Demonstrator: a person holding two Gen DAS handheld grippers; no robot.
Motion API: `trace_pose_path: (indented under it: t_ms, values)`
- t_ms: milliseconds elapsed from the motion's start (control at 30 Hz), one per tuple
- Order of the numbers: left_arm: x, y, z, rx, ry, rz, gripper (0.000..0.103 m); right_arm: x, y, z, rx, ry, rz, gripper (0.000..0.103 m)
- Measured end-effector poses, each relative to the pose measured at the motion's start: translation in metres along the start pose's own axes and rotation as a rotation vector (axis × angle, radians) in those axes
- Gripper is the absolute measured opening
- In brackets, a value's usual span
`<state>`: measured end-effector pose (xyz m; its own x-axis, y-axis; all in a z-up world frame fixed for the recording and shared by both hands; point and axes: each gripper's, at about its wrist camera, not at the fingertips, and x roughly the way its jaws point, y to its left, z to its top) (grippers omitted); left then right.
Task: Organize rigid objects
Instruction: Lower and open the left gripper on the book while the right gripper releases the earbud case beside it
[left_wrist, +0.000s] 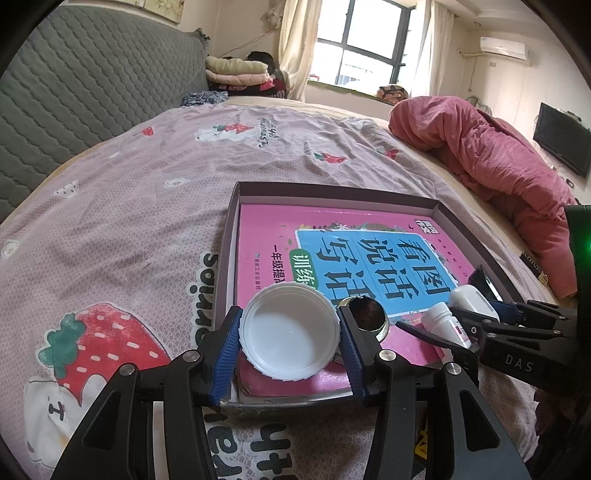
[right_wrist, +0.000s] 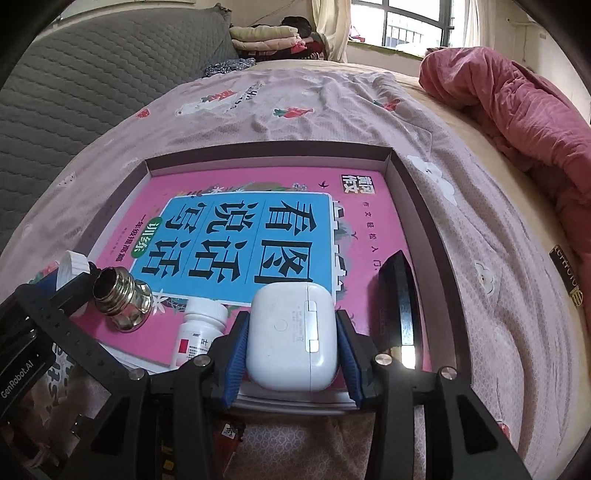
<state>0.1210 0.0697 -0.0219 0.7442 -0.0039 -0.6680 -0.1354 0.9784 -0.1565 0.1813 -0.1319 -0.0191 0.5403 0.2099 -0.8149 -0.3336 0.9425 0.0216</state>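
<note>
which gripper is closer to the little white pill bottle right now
Right. The right gripper, shut on the white earbud case, sits directly beside the pill bottle. The left gripper, holding the white lid, is farther off, beyond the metal cap.

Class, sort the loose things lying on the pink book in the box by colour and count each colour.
White: 3 – lid, pill bottle, earbud case
Silver: 1 – metal cap
Black: 1 – flat case
Total: 5

Pink book (right_wrist: 258, 229) reads "看图说话写话"; right hand-held gripper (left_wrist: 476, 317) "DAS".
</note>
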Motion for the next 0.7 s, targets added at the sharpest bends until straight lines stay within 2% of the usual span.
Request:
trace_pose_path:
  t_ms: [267,700]
  values:
    - [0.000,0.001,-0.001,-0.001,0.000,-0.011,0.051,-0.001,0.002,0.001,0.005,0.000,-0.005,0.045]
    - [-0.001,0.001,0.000,-0.009,0.000,-0.031,0.052,-0.030,-0.012,-0.009,0.085,-0.088,0.040,0.049]
